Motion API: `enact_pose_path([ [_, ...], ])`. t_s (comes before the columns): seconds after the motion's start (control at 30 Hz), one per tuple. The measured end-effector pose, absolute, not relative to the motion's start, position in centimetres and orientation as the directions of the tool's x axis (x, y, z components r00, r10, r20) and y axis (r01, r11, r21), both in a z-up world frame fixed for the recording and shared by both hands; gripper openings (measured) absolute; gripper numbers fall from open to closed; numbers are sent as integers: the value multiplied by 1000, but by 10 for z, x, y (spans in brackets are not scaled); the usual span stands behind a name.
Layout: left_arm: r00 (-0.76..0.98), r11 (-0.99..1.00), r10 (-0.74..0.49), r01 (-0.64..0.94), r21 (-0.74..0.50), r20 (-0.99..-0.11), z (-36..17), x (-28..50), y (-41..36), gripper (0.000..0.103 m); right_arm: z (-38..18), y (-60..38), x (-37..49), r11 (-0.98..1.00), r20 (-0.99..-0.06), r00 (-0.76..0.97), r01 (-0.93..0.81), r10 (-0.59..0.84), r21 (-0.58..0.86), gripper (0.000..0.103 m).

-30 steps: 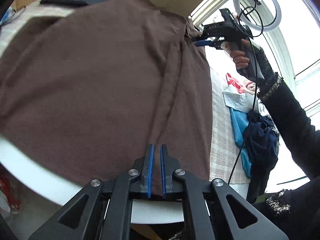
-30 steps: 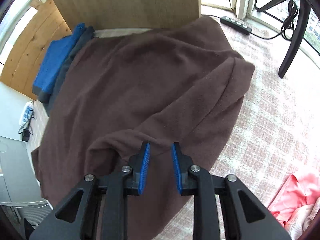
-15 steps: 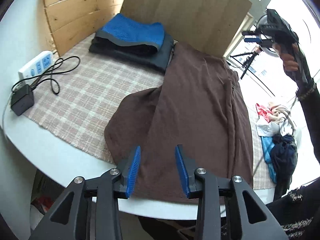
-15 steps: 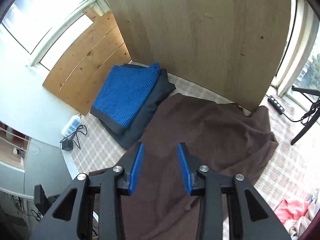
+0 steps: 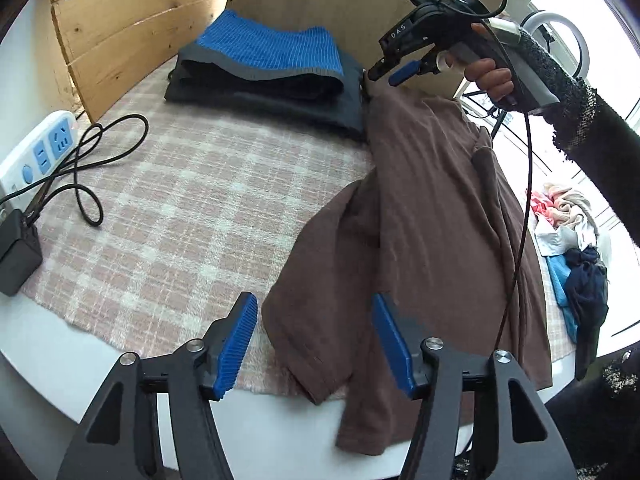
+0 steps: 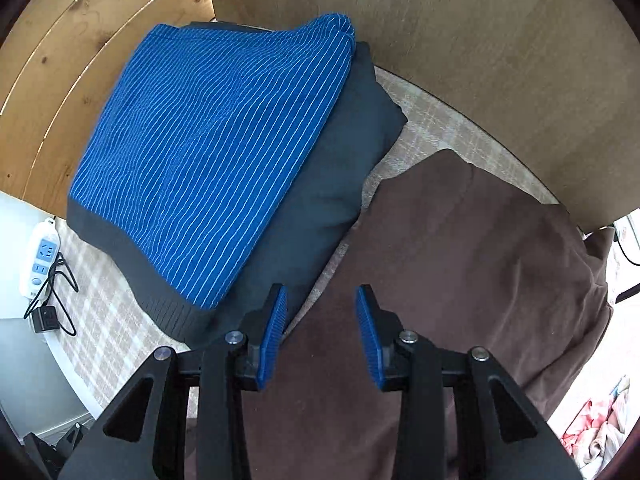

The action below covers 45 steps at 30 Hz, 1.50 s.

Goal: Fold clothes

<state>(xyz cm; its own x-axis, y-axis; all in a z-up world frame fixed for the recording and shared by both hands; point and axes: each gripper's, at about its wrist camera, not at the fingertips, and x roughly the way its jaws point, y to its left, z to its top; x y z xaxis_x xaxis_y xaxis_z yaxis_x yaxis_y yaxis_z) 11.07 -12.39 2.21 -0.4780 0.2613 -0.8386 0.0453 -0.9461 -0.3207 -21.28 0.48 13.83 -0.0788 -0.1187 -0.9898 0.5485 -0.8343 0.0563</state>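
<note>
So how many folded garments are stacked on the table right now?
2: a blue striped garment on top, and a dark grey garment beneath it, by the wooden back panels. More may be hidden underneath.

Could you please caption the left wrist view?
Open left gripper over brown garment; right gripper at its far edge.

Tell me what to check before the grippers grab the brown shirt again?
1. Left gripper open: ok.
2. Right gripper open: ok.
3. Brown soft knit shirt lying flat: not ok, it is creased, with an edge hanging off the round white table.
4. Folded blue striped sweater clear of the shirt: ok.
5. Black cable clear of the shirt: not ok, it hangs across it.
6. Right gripper touching the shirt: cannot tell.
</note>
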Motion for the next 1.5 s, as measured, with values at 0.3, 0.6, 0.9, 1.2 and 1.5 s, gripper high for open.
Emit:
enact_pose_path([
  [0.3, -464, -948, 311, -88, -306, -829, 34, 69, -116, 6, 115, 19, -209, -812, -996, -85, 580, 30, -73, 8],
  [0.6, -598, -982, -46, 172, -72, -800, 130, 32, -210, 6, 169, 109, -209, -880, -960, -113, 440, -255, 182, 6],
  [0.9, -662, -956, -181, 292, -28, -728, 187, 21, -272, 27, 200, 105, -213, -827, -906, -159, 491, -392, 272, 32],
  [1.2, -537, -948, 258, 19, -317, -803, 126, 97, -202, 27, 151, 43, -184, -753, -983, -58, 652, -173, 94, 32],
  [1.5, -470, -909, 317, 99, -406, -824, 106, 209, -192, 28, 189, 59, -194, -756, -960, 13, 614, -281, 229, 32],
])
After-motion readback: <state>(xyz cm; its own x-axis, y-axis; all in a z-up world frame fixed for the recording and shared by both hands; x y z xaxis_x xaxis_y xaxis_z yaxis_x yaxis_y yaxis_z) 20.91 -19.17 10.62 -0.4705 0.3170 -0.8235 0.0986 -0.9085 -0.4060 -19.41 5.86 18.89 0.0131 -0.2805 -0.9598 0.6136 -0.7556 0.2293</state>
